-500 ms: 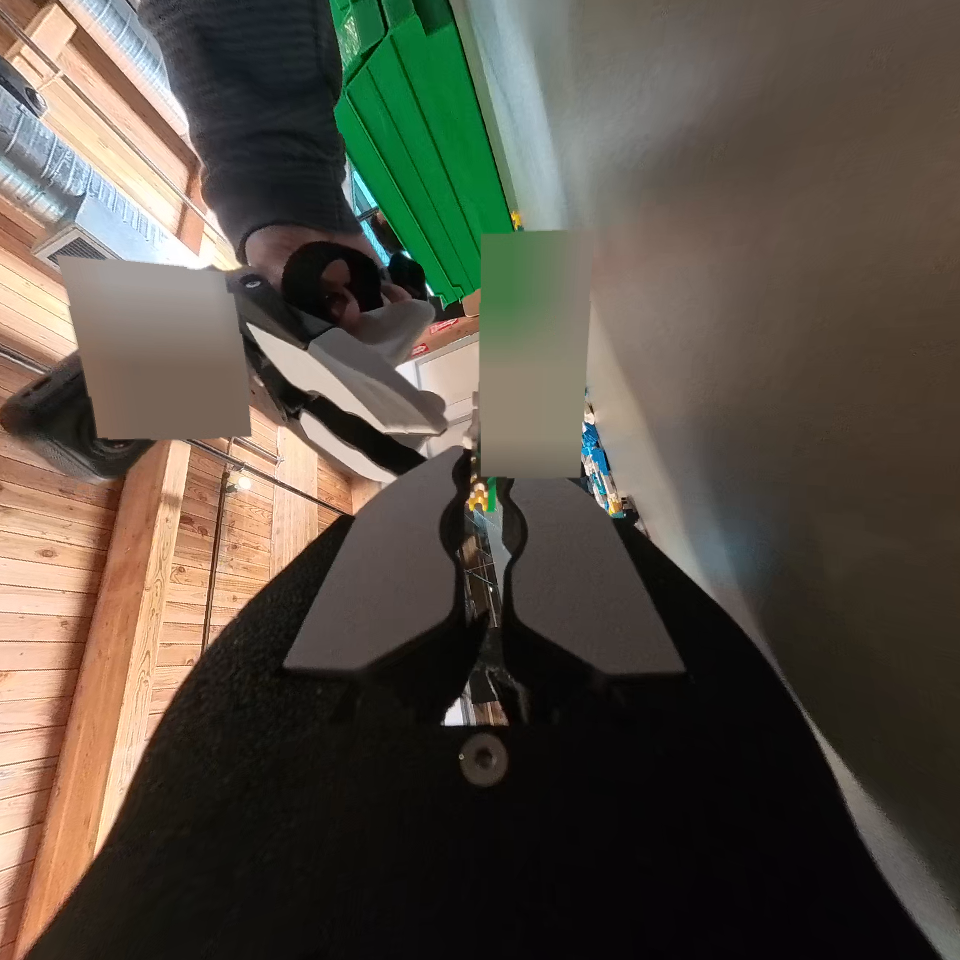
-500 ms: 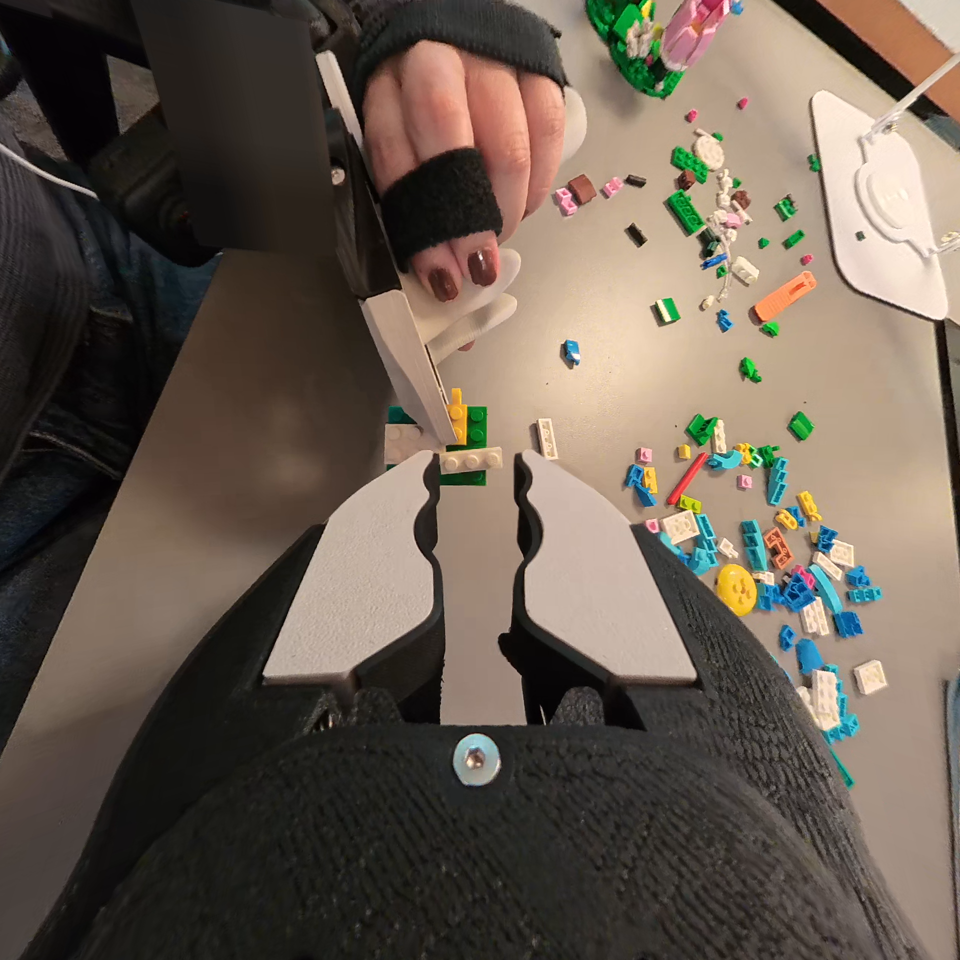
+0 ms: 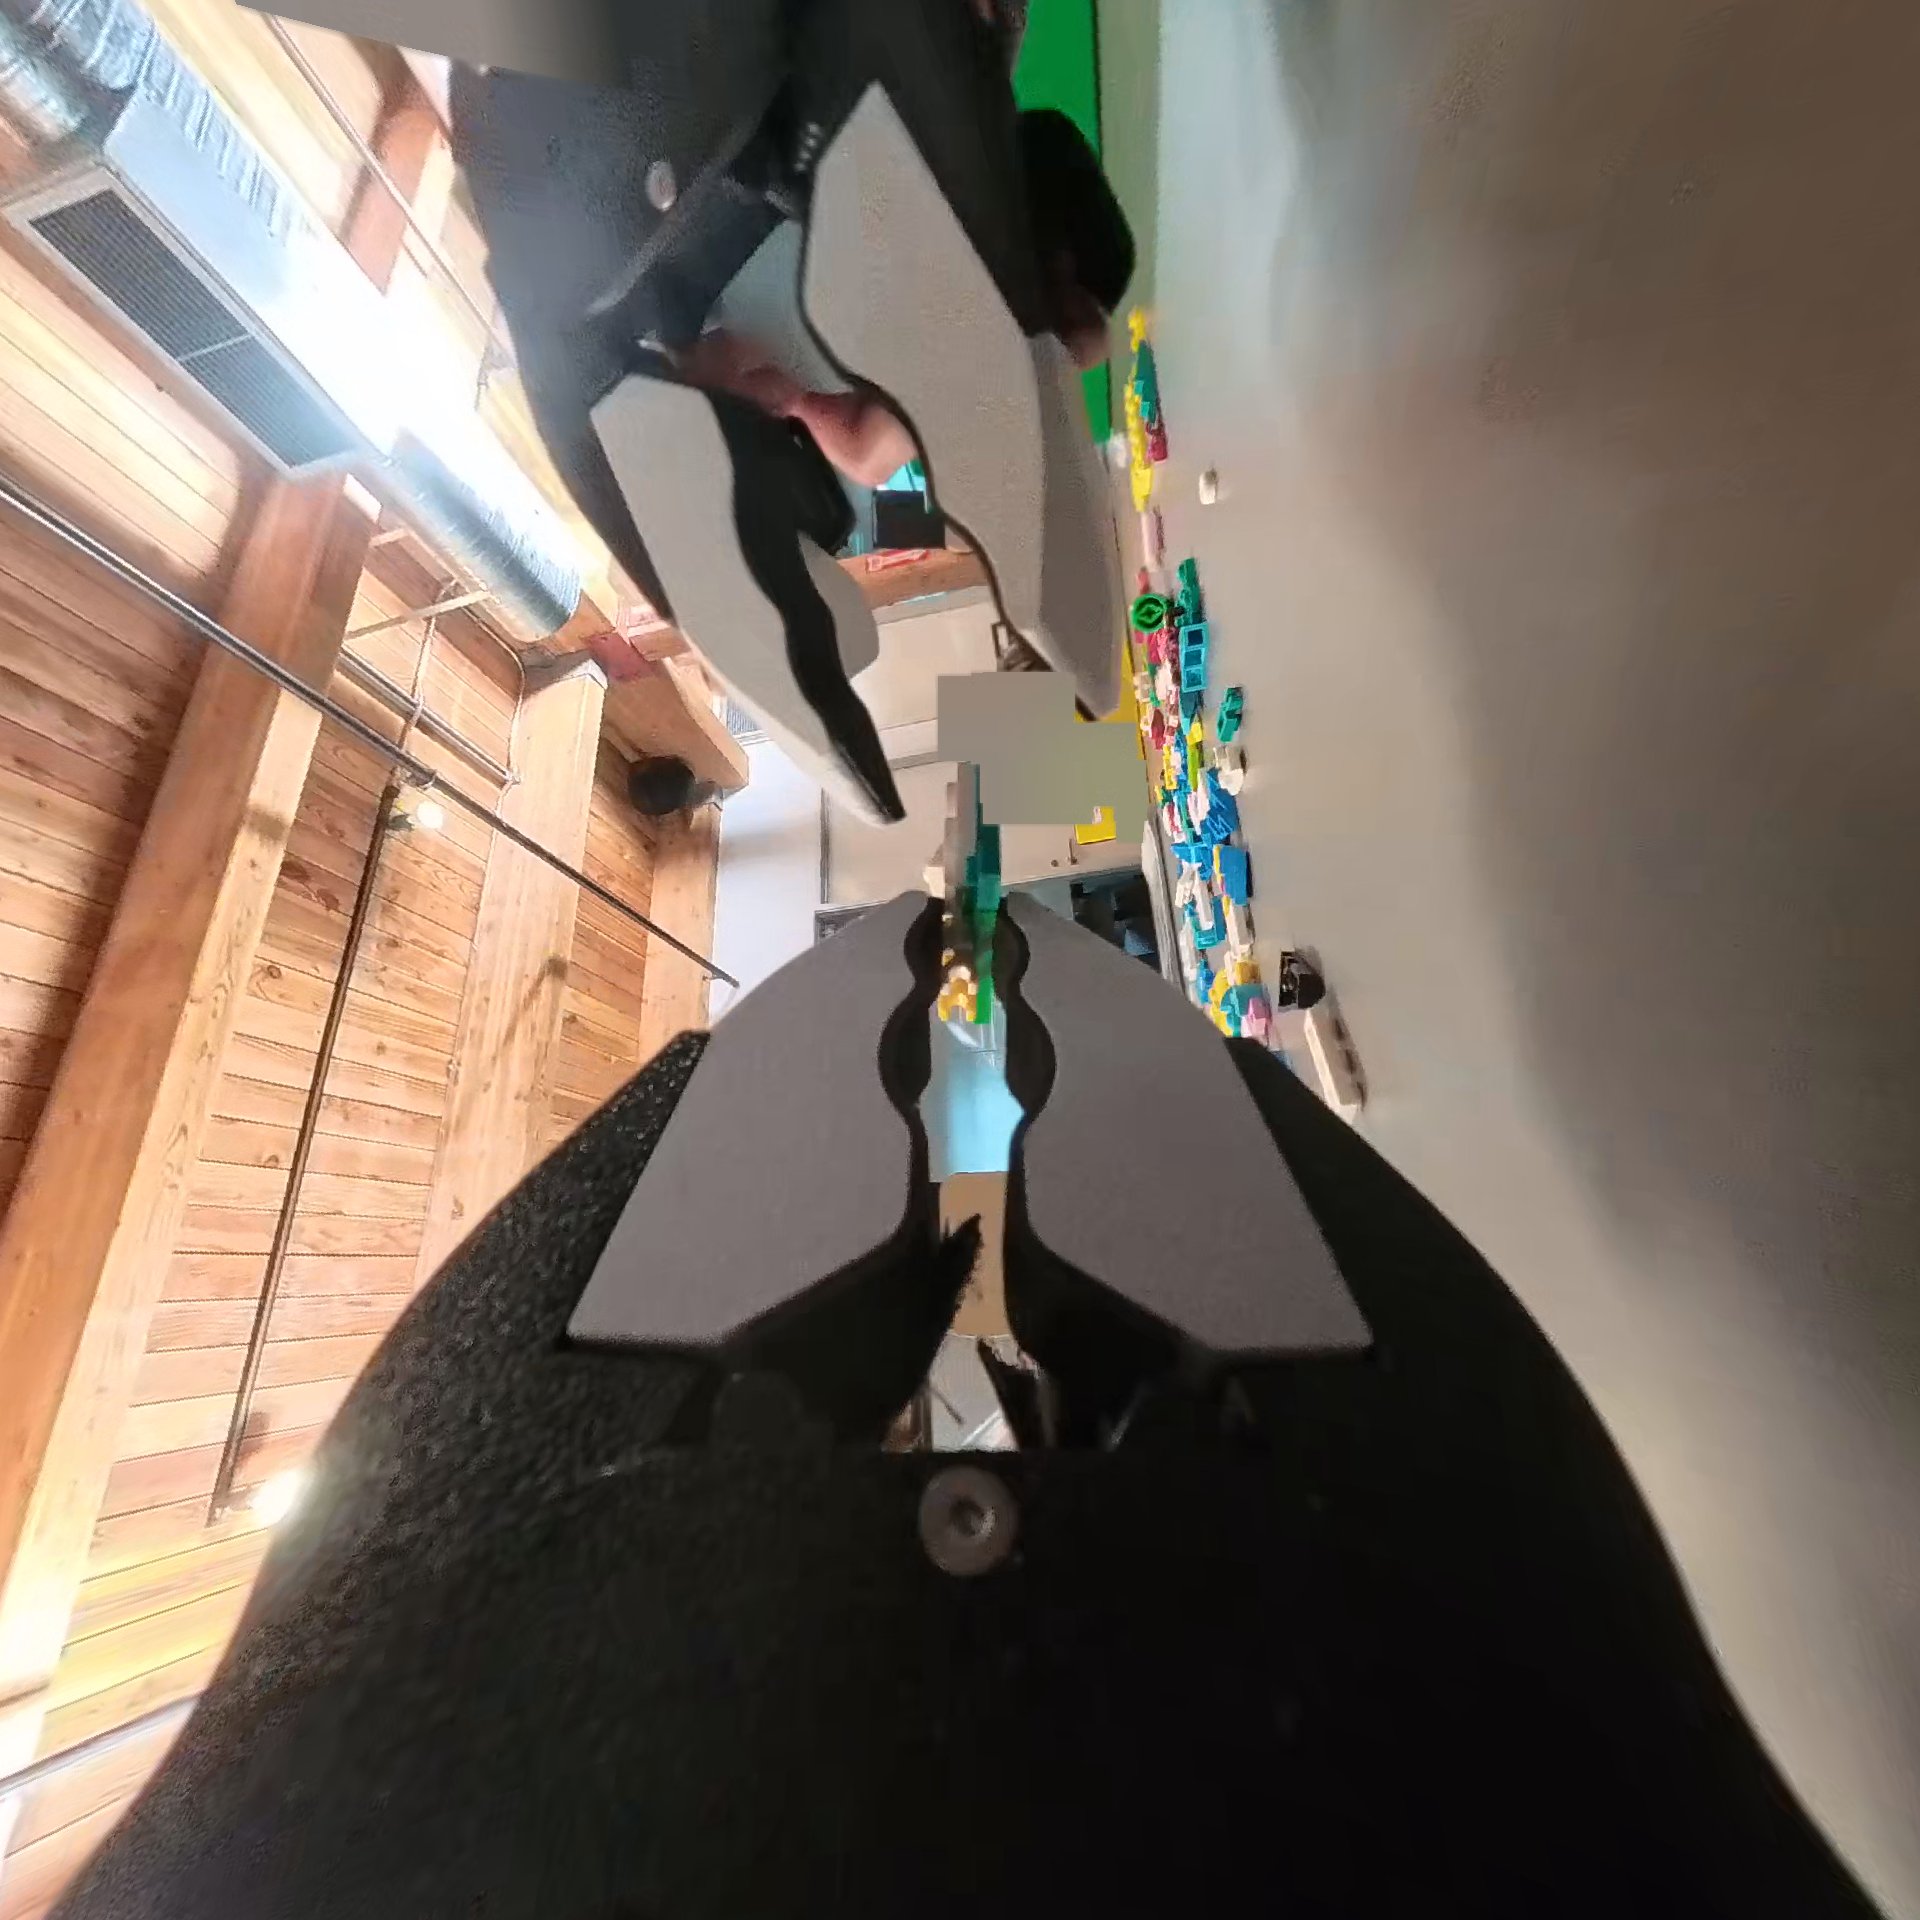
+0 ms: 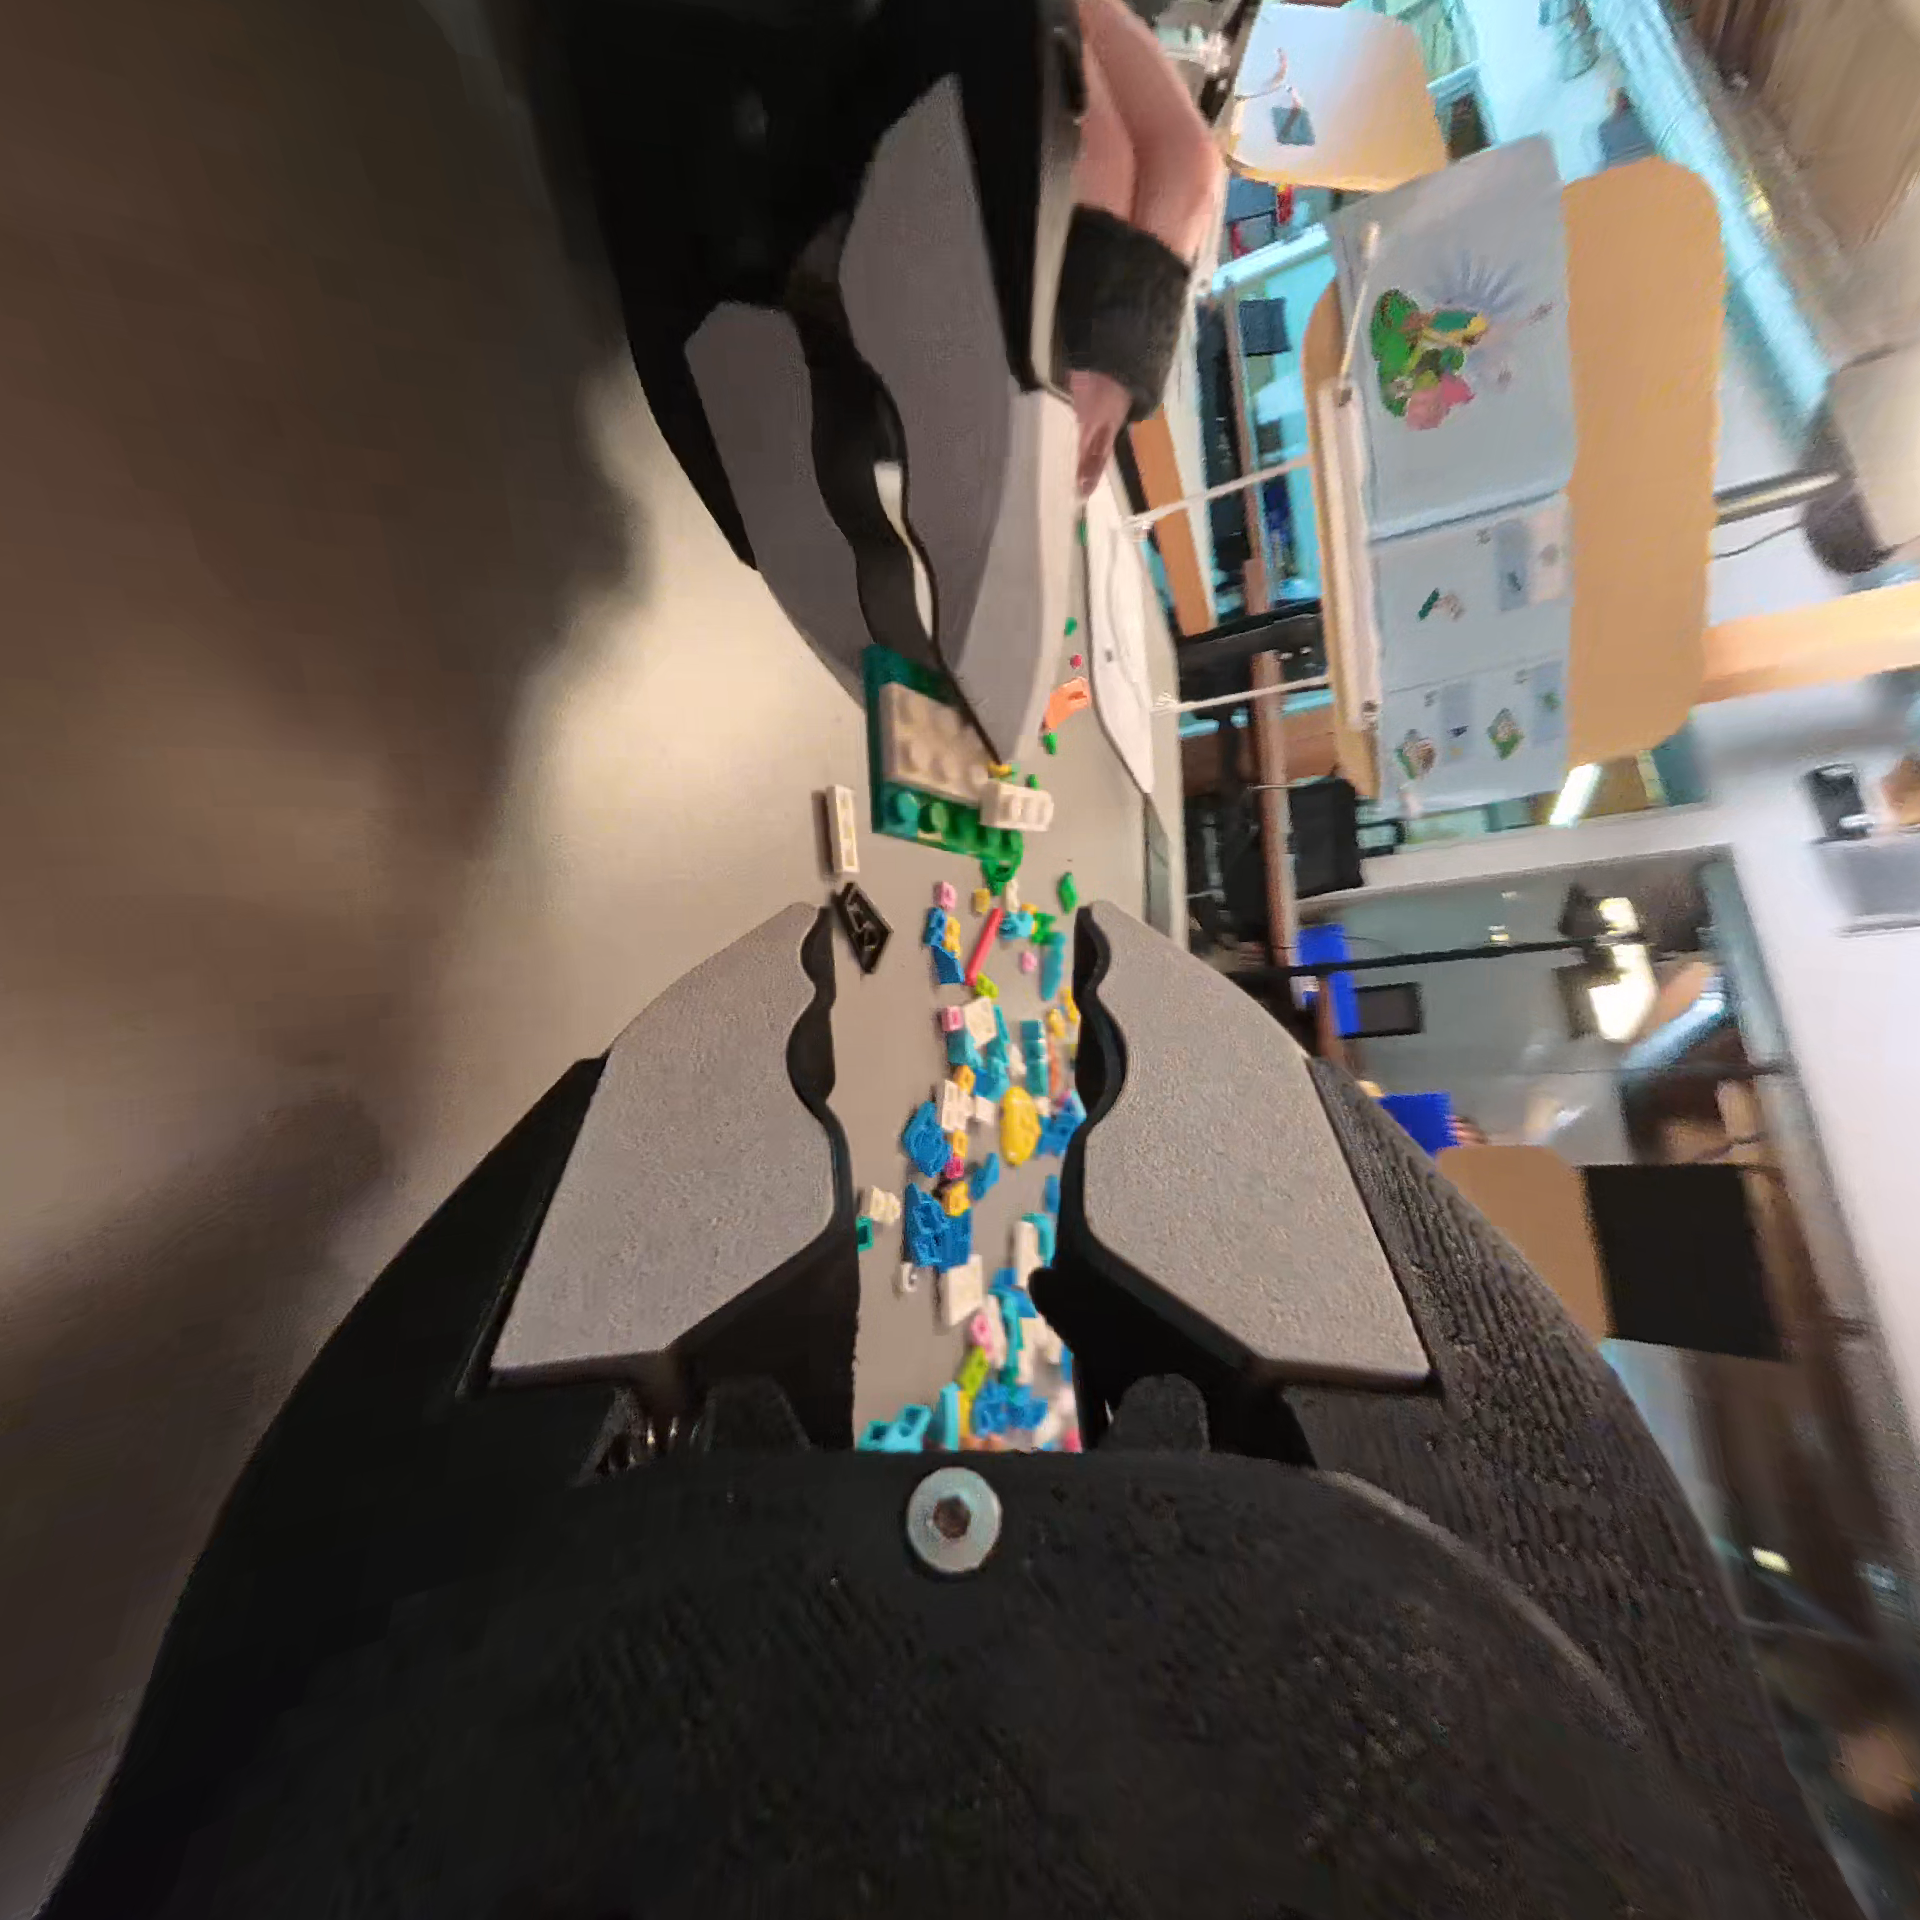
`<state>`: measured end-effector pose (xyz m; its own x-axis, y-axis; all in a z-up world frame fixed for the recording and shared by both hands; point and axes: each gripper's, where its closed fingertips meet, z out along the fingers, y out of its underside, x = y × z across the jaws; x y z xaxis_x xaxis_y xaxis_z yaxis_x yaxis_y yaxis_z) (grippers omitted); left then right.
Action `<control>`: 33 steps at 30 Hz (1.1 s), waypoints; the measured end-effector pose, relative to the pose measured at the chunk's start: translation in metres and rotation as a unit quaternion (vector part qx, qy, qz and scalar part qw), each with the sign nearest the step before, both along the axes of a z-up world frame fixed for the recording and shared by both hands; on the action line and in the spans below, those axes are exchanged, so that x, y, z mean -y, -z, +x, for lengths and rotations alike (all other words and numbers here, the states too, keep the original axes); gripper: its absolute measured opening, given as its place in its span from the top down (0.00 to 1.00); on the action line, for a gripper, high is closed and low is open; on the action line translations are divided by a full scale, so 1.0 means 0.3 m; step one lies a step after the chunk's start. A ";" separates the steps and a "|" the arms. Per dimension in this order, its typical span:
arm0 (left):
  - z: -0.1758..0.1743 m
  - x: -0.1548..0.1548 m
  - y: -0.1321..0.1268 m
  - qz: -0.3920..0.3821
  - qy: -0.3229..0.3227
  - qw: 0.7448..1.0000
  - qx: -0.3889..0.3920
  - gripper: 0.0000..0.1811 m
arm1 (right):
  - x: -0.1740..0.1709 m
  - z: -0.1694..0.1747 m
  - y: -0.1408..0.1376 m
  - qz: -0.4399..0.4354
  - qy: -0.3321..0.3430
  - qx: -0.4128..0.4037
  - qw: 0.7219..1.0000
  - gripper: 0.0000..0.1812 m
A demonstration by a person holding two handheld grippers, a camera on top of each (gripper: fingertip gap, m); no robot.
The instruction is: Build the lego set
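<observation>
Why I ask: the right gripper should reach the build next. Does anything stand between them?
Nothing visible blocks it. The open right gripper faces the build across a gap showing only loose bricks on the table. The left gripper clamps the build's far edge.

Loose bricks (image 4: 971,1164) blurred, indistinct

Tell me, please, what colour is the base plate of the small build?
Green base plate, clearest in the right wrist view.

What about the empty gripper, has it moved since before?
Yes. The right gripper moved over the loose bricks: formerly off to its right, they now show between its jaws.
</observation>
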<state>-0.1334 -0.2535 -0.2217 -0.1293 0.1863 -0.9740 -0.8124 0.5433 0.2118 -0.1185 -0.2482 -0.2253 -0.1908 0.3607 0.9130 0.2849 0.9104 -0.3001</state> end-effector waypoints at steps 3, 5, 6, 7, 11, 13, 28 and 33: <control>0.000 0.002 0.000 -0.005 0.003 1.000 0.007 0.96 | 0.007 -0.022 -0.011 0.059 0.003 -0.029 0.998 0.76; -0.003 -0.001 0.000 -0.010 0.003 1.000 0.011 0.96 | 0.030 -0.044 0.001 0.072 -0.006 -0.028 0.997 0.76; -0.006 -0.003 0.000 -0.012 0.002 1.000 0.014 0.96 | 0.036 -0.055 0.005 0.084 -0.005 -0.029 0.996 0.77; -0.009 -0.004 -0.001 -0.014 0.001 1.000 0.016 0.96 | 0.038 -0.065 0.008 0.097 -0.004 -0.031 0.995 0.77; -0.014 -0.008 -0.002 -0.017 -0.001 1.000 0.021 0.96 | 0.017 -0.089 0.009 0.117 0.019 -0.041 0.992 0.80; -0.014 -0.008 -0.002 -0.016 -0.001 1.000 0.020 0.96 | 0.010 -0.094 0.002 0.115 0.025 -0.047 0.992 0.80; -0.017 -0.013 0.007 -0.028 -0.002 0.999 0.019 0.96 | -0.002 -0.120 0.002 0.136 0.040 -0.045 0.989 0.88; -0.022 -0.015 0.005 -0.030 -0.005 0.999 0.023 0.96 | -0.005 -0.126 0.001 0.118 0.050 -0.051 0.990 0.89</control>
